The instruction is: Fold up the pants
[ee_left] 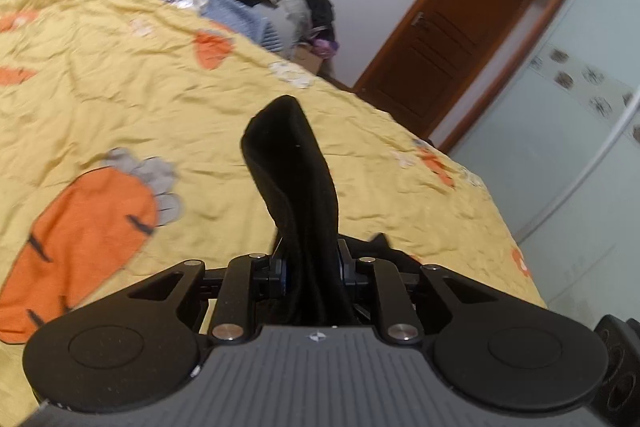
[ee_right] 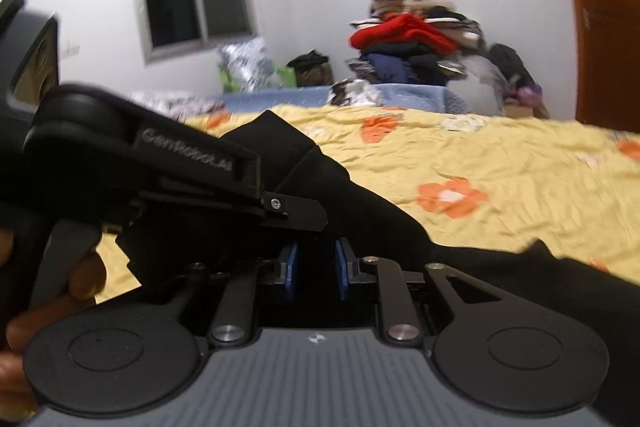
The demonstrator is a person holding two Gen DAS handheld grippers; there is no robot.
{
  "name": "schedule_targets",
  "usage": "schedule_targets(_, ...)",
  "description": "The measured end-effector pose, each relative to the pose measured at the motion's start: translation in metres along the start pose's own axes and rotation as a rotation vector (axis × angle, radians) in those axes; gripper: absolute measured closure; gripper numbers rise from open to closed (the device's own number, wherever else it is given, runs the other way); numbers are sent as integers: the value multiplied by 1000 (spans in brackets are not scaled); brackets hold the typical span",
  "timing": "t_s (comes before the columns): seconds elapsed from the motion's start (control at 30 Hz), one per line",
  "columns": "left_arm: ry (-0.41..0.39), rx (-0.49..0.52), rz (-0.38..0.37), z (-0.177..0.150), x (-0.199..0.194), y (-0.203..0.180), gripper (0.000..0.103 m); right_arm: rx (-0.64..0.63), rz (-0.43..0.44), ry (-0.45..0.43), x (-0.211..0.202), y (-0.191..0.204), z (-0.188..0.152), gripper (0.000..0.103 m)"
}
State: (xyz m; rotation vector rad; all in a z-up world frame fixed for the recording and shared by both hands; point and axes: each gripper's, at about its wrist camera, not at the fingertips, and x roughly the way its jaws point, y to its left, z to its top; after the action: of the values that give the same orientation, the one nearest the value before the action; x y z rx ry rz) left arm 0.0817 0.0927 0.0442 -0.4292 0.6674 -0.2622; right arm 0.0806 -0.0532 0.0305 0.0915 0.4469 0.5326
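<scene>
One pair of black pants [ee_left: 296, 179], two grippers, one yellow bedspread [ee_left: 120, 87], one door [ee_left: 452, 39]

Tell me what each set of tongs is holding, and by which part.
Both hold the black pants: the left tongs clamp a folded band of fabric, the right tongs pinch an edge; which part, unclear.
</scene>
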Motion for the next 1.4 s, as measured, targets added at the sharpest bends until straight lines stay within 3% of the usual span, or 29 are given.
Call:
schedule_targets(0.3,23,122,-22,-25,25,-79,79,115,-52,-24,-50,-52,-7,83)
schedule_targets(0.53,63,200,-95,-46,52,-143,76,253,-101,-77,-95,-105,-19,83)
schedule_targets(0.87,150,275,-143,-86,107,-217,73,380,-229,-101,-141,-169,-47,83)
schedule_targets(1.07,203,320,-154,-107,136,-245,73,439,-294,-93,-159,-201,-63,83)
schedule_targets(1.4,241,338,-149,-122,156,-254,67,471,-327,-67,-168,-223,-78,83)
